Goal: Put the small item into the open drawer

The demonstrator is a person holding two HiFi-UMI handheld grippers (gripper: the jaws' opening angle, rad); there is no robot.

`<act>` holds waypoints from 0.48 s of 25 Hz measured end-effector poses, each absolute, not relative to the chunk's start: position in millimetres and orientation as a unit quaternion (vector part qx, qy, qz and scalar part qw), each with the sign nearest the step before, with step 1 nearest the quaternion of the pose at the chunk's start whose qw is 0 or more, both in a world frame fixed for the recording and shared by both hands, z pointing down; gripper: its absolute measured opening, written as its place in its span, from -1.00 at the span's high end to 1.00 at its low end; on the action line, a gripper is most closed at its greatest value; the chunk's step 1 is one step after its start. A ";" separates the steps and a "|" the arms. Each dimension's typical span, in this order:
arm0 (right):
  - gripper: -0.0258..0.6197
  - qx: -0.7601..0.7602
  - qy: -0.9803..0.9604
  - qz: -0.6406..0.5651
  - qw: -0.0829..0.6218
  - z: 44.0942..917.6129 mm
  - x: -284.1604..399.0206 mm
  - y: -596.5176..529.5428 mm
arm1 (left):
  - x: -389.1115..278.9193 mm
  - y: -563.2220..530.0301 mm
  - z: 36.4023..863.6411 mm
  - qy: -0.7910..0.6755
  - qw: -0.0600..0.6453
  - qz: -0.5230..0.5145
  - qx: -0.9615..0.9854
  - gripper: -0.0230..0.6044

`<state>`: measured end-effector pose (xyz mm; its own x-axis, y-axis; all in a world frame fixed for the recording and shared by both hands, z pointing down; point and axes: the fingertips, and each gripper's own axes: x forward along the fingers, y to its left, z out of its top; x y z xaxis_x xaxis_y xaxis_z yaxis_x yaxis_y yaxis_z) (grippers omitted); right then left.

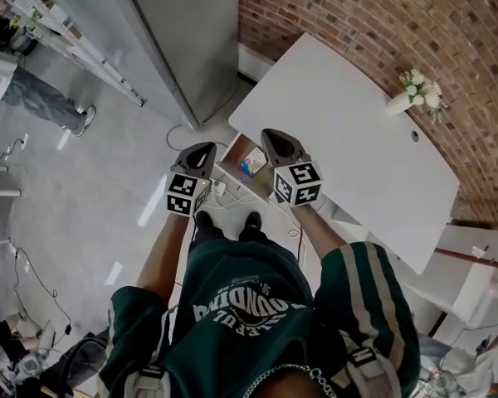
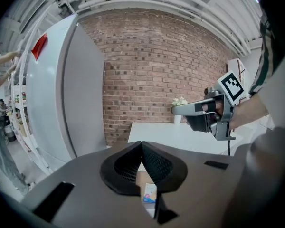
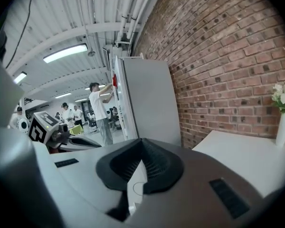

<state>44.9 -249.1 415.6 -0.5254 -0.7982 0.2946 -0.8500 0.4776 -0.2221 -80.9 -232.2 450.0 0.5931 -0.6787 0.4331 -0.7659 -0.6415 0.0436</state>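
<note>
An open drawer (image 1: pixel 235 152) juts from under the near corner of a white table (image 1: pixel 349 131), its brown floor showing, with the small item (image 1: pixel 253 162), a blue-and-white box, lying inside it toward the table side. Nothing else can be made out in the drawer. A white vase of flowers (image 1: pixel 407 96) stands on the table's far edge, against a brick wall (image 1: pixel 382 15).

The person stands on a grey floor (image 1: pixel 91 206) facing the drawer's front, black shoes just short of a tangle of white cables (image 1: pixel 232 197). A tall grey cabinet (image 1: pixel 183 31) rises to the left of the drawer, with a strip of floor between it and the table's corner. Open floor stretches away on the person's left.

The left gripper (image 1: pixel 201 151) and the right gripper (image 1: pixel 274 139) are held up side by side in front of the chest, apart from each other, with the drawer seen between them, well below. In the left gripper view, the left gripper (image 2: pixel 141 146) has its jaws pressed together at the tips with nothing gripped; the box (image 2: pixel 150 193) shows through the narrow gap beneath them, far below on the brown drawer floor (image 2: pixel 142 178). In the right gripper view, the right gripper (image 3: pixel 142 144) likewise has its jaws closed tip to tip and empty, aimed past the table edge (image 3: pixel 247 151) toward the cabinet (image 3: pixel 147 99).
</note>
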 end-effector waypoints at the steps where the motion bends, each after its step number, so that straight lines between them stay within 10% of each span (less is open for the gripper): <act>1: 0.84 0.480 -0.858 0.167 0.071 408.3 44.6 -250.1 | -80.8 -233.8 444.5 -0.410 0.109 0.189 0.885 0.88; 12: 0.84 0.469 -0.870 0.135 0.070 380.7 56.2 -248.3 | -72.5 -236.3 429.7 -0.424 0.097 0.179 0.882 0.88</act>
